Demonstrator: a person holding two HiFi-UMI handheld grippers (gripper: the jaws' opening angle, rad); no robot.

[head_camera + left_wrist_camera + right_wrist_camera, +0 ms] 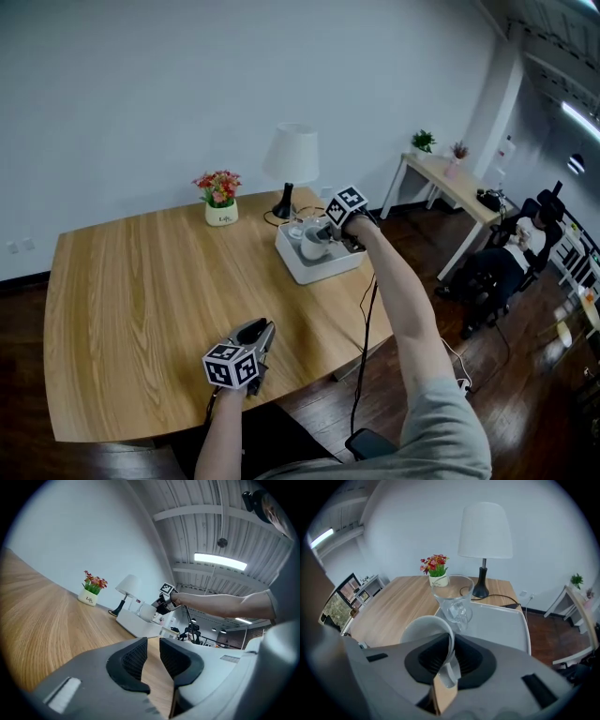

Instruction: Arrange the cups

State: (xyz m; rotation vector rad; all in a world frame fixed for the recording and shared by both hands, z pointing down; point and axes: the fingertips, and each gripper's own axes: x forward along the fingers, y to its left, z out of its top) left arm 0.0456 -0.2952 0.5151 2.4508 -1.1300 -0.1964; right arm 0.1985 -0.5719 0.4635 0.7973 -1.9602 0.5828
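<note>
A white mug (425, 631) hangs tilted in my right gripper (451, 654), whose jaws are shut on its wall just beside the handle. It is held over the near part of a white tray (506, 625). A clear glass mug (453, 597) stands upright in that tray just beyond it. In the head view the right gripper (323, 234) and white mug (312, 244) are over the tray (309, 274) at the table's far right. My left gripper (261, 336) lies level near the front edge; its jaws (152, 656) are shut to a narrow slit with nothing between them.
A white-shaded lamp (290, 159) and a small pot of flowers (219, 197) stand behind the tray on the wooden table (141, 309). A black cable (366, 347) hangs off the right edge. A person sits at the far right (520, 246) beside a side table (450, 183).
</note>
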